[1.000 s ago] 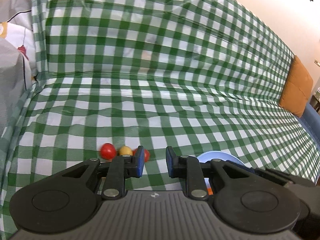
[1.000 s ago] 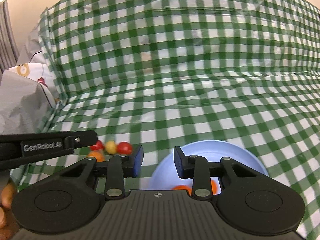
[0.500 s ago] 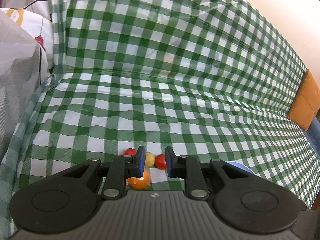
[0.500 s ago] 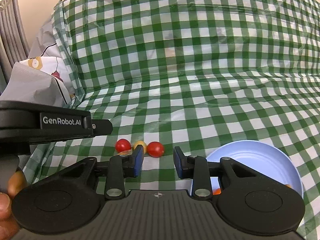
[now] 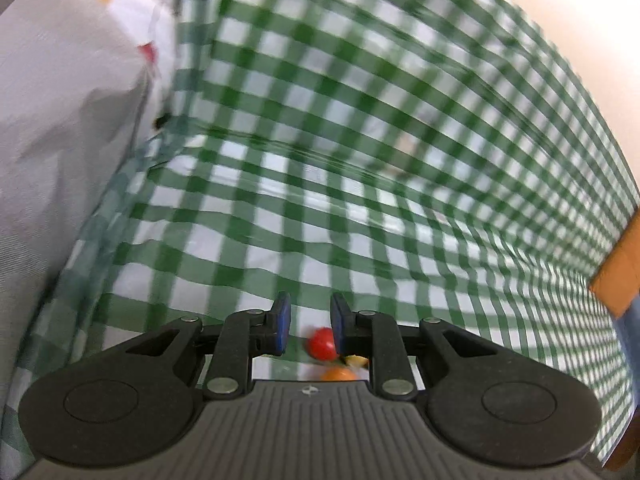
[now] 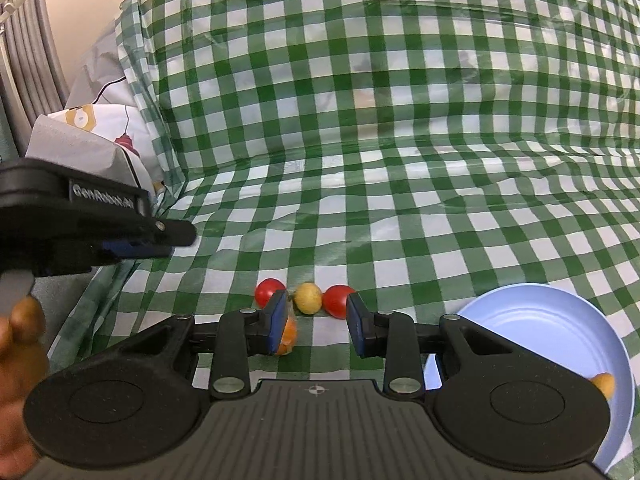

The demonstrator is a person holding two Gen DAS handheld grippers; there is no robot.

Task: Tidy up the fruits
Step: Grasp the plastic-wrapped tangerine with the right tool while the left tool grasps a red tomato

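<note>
Lying on checked cloth (image 6: 400, 200): two tomatoes (image 6: 338, 300), yellow fruit (image 6: 307, 298), orange (image 6: 288, 336); blue plate (image 6: 552, 332) right. Both grippers' fingers (image 6: 276, 322) narrow, holding nothing.

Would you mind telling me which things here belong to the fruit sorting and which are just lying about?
Belong to the job:
- two red fruits
- yellow fruit
- orange fruit
- blue plate, with an orange piece in it

Just lying about:
- checked cloth
- printed pillow
- orange cushion

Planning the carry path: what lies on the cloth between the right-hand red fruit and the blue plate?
Only bare checked cloth lies between the red fruit and the blue plate, as the right wrist view shows.
</note>
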